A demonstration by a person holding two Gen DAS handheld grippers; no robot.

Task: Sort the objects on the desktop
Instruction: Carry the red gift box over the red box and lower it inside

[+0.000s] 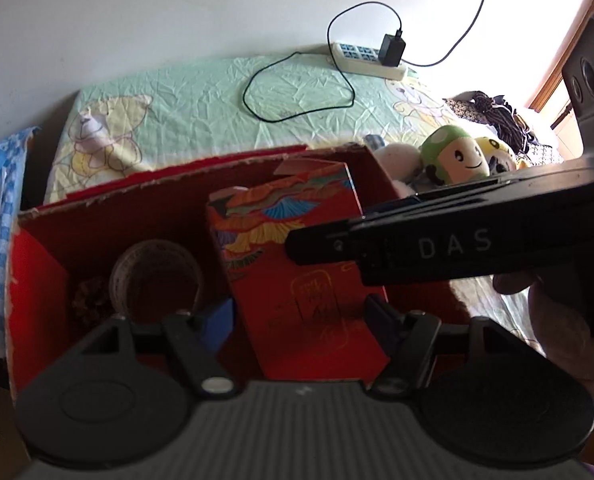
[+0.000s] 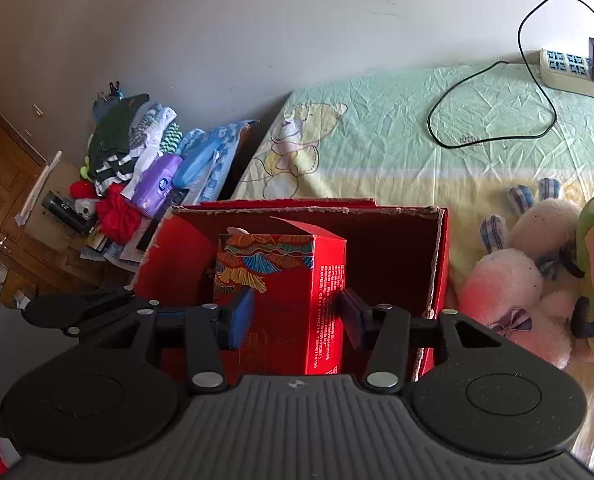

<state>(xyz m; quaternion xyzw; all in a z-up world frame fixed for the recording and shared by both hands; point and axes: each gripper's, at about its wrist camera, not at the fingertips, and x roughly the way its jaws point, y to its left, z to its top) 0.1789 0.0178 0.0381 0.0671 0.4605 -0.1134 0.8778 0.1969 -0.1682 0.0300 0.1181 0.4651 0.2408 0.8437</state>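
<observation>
In the left wrist view, the left gripper hung over an open red box on the bed. Its fingers stood apart, one on each side of a tall red carton that stood upright in the box; whether the pads pressed on the carton could not be told, since the left pad was mostly hidden. At 9 o'clock from the carton, inside the box, lay a tape roll, with a pinecone just beside it further toward 9 o'clock. The right gripper reached in from 3 o'clock, its arm crossing the carton's right edge. At 2 o'clock beyond the box sat plush toys. At 12 o'clock a power strip with a black charger lay on the green sheet.

In the right wrist view, the right gripper straddled the carton, which stood in the box. Its blue pads sat close at the carton's sides, slim gaps showing, so it was released rather than clenched. Plush toys lay at 3 o'clock, a clothes pile at 10 o'clock, and the power strip at 2 o'clock.
</observation>
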